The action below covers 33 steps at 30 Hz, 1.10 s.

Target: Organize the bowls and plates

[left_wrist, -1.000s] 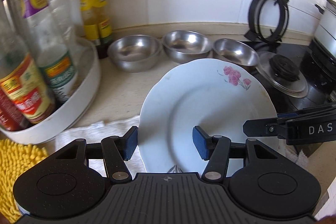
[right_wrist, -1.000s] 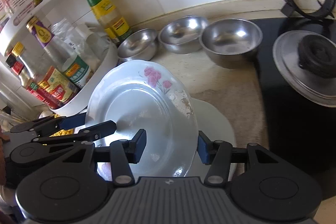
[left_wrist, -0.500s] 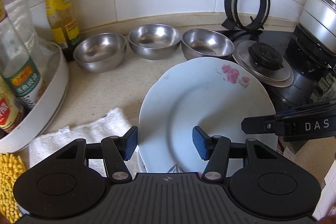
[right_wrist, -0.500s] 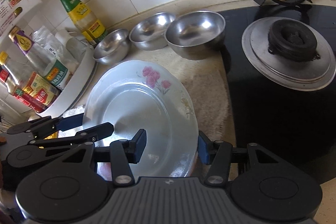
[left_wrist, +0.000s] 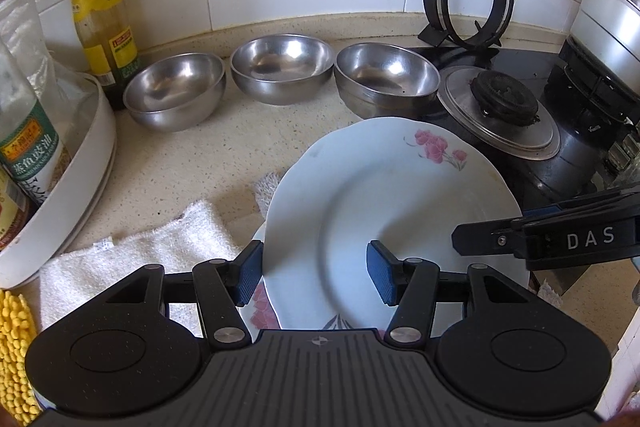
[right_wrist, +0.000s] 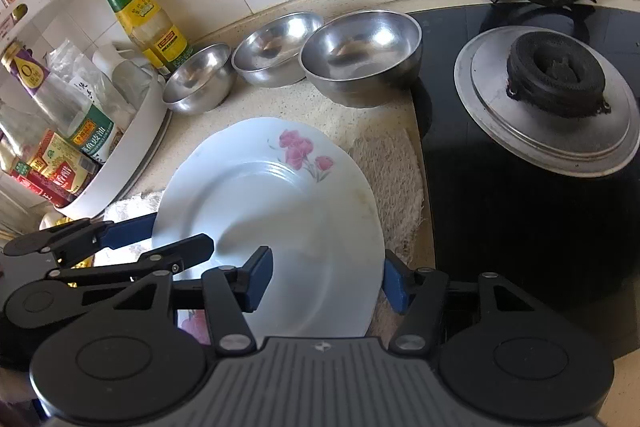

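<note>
A white plate with pink flowers (left_wrist: 384, 203) is held tilted above the counter; it also shows in the right wrist view (right_wrist: 272, 215). My left gripper (left_wrist: 316, 273) straddles its near-left rim, jaws apart with a gap to the pads. My right gripper (right_wrist: 326, 281) straddles its near-right rim the same way. A second flowered plate (left_wrist: 260, 303) lies beneath, mostly hidden. Three steel bowls sit in a row by the wall: left (left_wrist: 176, 95), middle (left_wrist: 282, 67), right (left_wrist: 386, 79).
A white towel (left_wrist: 136, 259) lies under the plates. A white rack of bottles (left_wrist: 60, 163) stands at left, with a sauce bottle (left_wrist: 98, 7) behind it. The black stove (right_wrist: 520, 155) with a burner cap lies at right, a pot (left_wrist: 608, 23) at far right.
Both grippers and the plate have shifted right, towards the stove, and lower over the counter. The second plate's edge now shows beneath. Jaw widths look unchanged.
</note>
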{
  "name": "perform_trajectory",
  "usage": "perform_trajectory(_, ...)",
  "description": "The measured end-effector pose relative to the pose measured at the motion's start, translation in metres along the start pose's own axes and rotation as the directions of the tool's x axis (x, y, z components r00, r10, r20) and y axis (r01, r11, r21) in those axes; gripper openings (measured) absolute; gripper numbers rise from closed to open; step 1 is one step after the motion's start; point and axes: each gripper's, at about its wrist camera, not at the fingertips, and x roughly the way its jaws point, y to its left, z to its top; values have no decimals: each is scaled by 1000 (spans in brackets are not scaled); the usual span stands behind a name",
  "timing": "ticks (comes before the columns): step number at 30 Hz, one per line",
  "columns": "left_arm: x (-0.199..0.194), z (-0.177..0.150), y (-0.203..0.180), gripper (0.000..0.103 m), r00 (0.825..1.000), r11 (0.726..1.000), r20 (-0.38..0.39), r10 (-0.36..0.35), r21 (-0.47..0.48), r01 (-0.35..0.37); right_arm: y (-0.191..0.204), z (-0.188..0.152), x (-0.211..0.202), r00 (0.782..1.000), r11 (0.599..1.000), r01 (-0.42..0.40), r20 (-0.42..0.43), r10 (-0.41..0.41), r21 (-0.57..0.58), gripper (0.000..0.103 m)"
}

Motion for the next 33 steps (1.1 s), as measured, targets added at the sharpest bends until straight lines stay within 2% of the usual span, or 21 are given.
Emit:
perform_trajectory(7, 5, 1, 2, 61, 1000, 1000, -14, -19, -11, 19, -3, 5, 0, 1000, 1000, 13, 19, -13, -7, 65)
perform_trajectory(9, 2, 2, 0, 56, 999, 999, 6, -35, -3, 35, -2, 8, -1, 999, 1000, 24, 27, -23, -19, 65)
perform_trajectory(12, -4, 6, -3, 64, 999, 1000, 46, -23, 17, 22, -1, 12, -8, 996, 998, 50, 74, -47, -42, 65)
perform_trajectory(22, -2, 18, 19, 65, 998, 999, 65, 27, -37, -25, -13, 49, -19, 984, 993, 105, 153, -94, -62, 65)
perform_trajectory(33, 6, 39, 39, 69, 997, 995, 65, 44, -96, -38, -23, 94, -1, 987, 993, 76, 148, -62, -91, 66)
